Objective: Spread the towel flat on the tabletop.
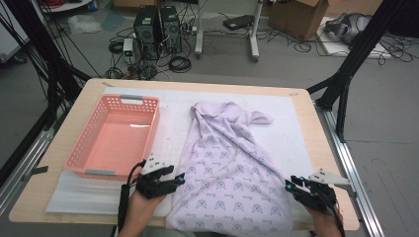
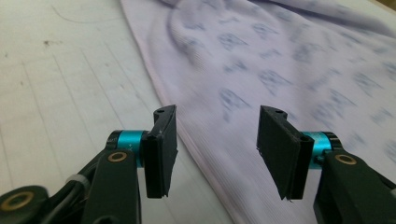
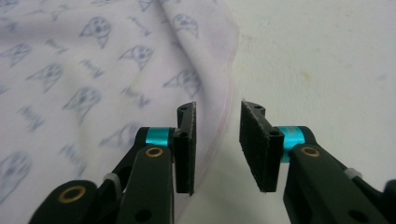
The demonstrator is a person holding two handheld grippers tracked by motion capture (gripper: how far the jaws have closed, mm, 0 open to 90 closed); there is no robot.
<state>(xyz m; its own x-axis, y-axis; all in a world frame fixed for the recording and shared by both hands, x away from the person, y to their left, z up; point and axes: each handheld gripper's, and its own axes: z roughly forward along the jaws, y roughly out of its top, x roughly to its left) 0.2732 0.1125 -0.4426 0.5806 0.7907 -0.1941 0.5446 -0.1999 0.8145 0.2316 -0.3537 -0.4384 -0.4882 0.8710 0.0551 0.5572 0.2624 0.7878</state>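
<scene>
A pink basket [image 1: 114, 136] sits to the left of the lilac printed garment [image 1: 230, 168], well apart from its upper half and nearer to its lower left edge; the basket's perforated walls surround a bare pink floor with nothing lying in it. Just below the basket's near right corner, the left gripper [image 1: 179, 178] hovers at the garment's left edge. In the left gripper view its jaws stand released, wide apart, with the garment [image 2: 280, 70] edge running beneath the gap and no cloth pinched. The garment lies spread on the white mat [image 1: 291, 128], its narrow end far from the person and its wide hem draped over the table's near edge. At the garment's right edge, the right gripper [image 1: 289, 185] is also unclenched; its jaws straddle the hem [image 3: 224, 116] without pressing it.
</scene>
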